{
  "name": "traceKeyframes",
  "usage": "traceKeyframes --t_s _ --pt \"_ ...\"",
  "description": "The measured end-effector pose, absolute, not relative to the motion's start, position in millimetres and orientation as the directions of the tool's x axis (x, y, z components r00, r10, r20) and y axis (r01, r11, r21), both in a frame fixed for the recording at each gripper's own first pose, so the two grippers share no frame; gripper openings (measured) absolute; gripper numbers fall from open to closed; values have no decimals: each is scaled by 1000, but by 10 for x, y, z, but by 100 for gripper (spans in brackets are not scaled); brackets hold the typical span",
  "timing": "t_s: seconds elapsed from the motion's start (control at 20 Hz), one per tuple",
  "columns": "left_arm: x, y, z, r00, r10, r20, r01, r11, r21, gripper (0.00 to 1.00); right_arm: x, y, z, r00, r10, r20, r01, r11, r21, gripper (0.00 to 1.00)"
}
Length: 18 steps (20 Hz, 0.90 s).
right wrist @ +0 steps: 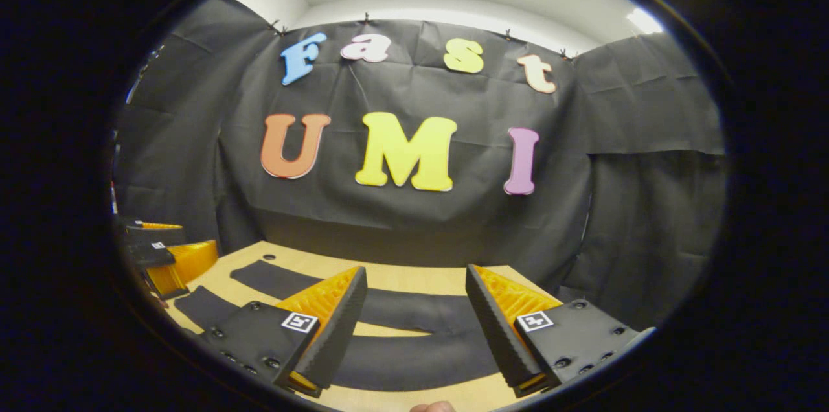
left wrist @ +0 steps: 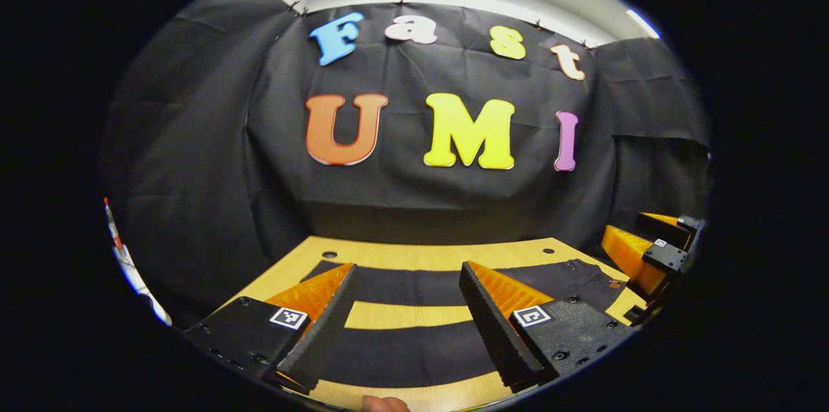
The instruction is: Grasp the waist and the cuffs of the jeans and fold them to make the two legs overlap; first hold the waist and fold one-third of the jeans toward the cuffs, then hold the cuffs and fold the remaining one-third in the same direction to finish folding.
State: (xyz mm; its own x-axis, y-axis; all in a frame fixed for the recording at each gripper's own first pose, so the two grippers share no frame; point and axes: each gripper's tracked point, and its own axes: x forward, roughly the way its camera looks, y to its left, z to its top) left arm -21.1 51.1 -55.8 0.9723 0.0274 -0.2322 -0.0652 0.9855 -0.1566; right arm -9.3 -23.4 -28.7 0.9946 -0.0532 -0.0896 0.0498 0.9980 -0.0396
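Observation:
Black jeans (left wrist: pixel 408 354) lie flat on the wooden table (left wrist: pixel 414 253), the two legs spread apart as two dark bands with wood between them. Their waist (left wrist: pixel 583 276) is at the right in the left gripper view. My left gripper (left wrist: pixel 408 266) hovers open above the legs, holding nothing. In the right gripper view the jeans (right wrist: pixel 414 354) run left to two separate cuffs (right wrist: pixel 246 273), and the legs join toward the right. My right gripper (right wrist: pixel 414 269) is open above them, its fingers empty. Each gripper also appears at the edge of the other's view: right gripper (left wrist: pixel 654 250), left gripper (right wrist: pixel 162 256).
The black cloth wall (left wrist: pixel 414 205) hangs close behind the table's far edge. Two small round holes (left wrist: pixel 329 254) sit in the tabletop near the back. A person's fingertip (left wrist: pixel 385 404) shows at the bottom edge.

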Motion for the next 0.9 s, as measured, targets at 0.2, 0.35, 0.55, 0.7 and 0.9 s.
traceKeyframes --t_s 0.2,0.35,0.55,0.7,0.9 --pt "-407 783 -1085 905 92 -416 -195 957 -213 99 14 -615 -566 983 -96 -155 87 994 -62 93" --pt "-657 857 -1437 826 101 -554 -314 899 -304 97 156 -781 -717 975 -109 -196 97 993 -70 93" --pt "-869 928 -1907 720 82 -689 -497 755 -428 99 295 -741 -720 976 -80 -202 66 995 -73 95" --pt "-958 1061 -2216 658 64 -750 -580 679 -451 98 386 -678 -708 978 -50 -204 33 996 -83 93" --pt "-1001 1081 -2510 601 -44 -798 -710 429 -558 99 401 -651 -690 978 -42 -204 23 995 -98 93"
